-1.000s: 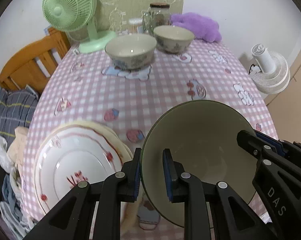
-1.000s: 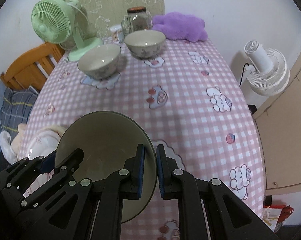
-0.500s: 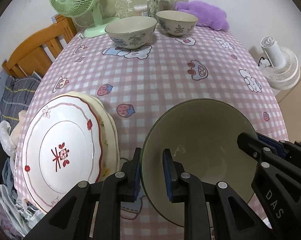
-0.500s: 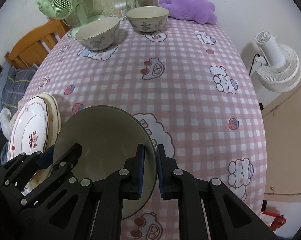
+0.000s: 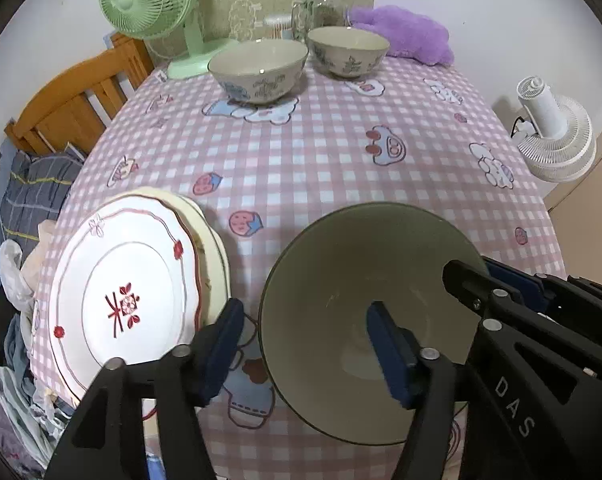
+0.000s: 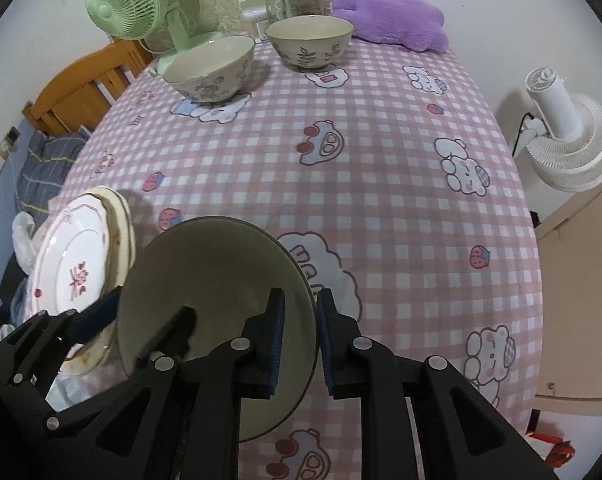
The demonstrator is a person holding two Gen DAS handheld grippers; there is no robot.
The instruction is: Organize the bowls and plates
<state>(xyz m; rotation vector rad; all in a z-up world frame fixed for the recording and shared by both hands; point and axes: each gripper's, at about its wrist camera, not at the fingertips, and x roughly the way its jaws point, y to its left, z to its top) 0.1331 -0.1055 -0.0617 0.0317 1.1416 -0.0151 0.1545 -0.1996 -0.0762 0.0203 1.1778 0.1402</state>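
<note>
Nearest, at the left gripper (image 5: 303, 316): opening at this moment, pads now spread wide, where a second ago pinched tight on the near rim. Between them, the wall of the olive-green bowl (image 5: 361, 280), touched by neither pad.

At the right gripper (image 6: 299, 300): also opening, only by a little. Pads just parted to either side of the opposite rim, with a sliver of gap showing, so no real pinch left.

Meaning for the task, as a judgement: bowl being let go, apparently set down on the checked tablecloth (image 5: 301, 168) directly under both tongs. Placement looks done or nearly so. Whether fully settled flat, cannot tell.

About the bowl: wide, conical, thin-walled, smooth matte glaze, a pale round patch at the bottom.

Just left of the left tongs, close beside the bowl: stack of plates (image 5: 129, 292), glossy white with scalloped rims, red trim and a red flower mark, cream ones beneath.

Ahead of the tongs: soft pink-and-white cloth printed with cartoon figures.

Far beyond, well apart from the tongs: two patterned bowls (image 5: 259, 68), rounded, deep, glazed cream with blue-grey sprigs, not yet gathered. Behind them, green fan (image 5: 149, 0), glass jar (image 5: 325, 4), fluffy purple plush (image 5: 401, 32).
</note>
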